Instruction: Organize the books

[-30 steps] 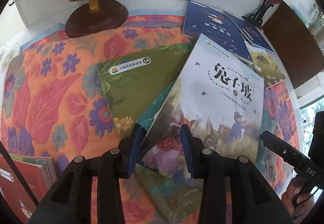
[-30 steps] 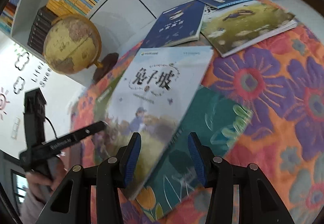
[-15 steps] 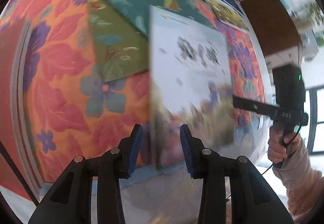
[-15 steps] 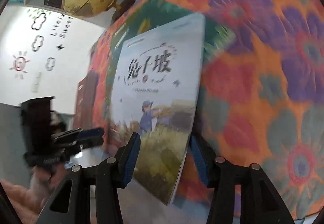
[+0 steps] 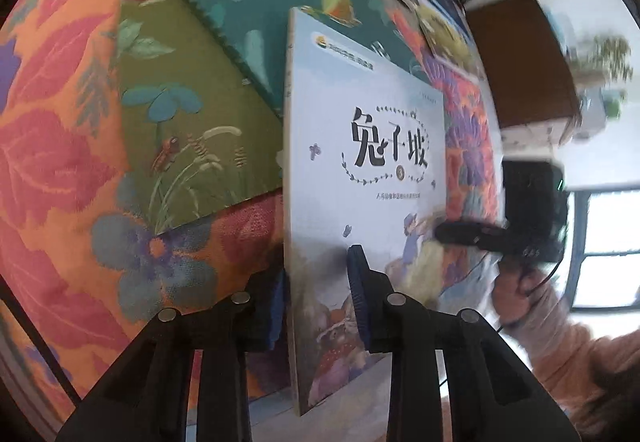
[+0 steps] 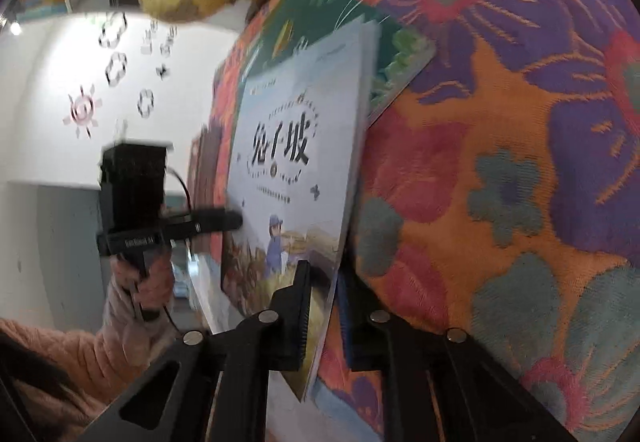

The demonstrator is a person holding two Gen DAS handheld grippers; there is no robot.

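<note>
Floral cloth (image 5: 60, 162) covers the table below. My pale-blue book (image 5: 360, 170) stands nearly on edge above it, long axis running from 6 to 12 o'clock. My left gripper (image 5: 316, 302) has just been closing on its bottom edge near the spine; my right gripper (image 6: 324, 306) is clenched on the same edge's other end. Green book (image 5: 192, 130) and teal book (image 5: 260, 14) lie at 10 o'clock; open room, I judge, at 6.
</note>
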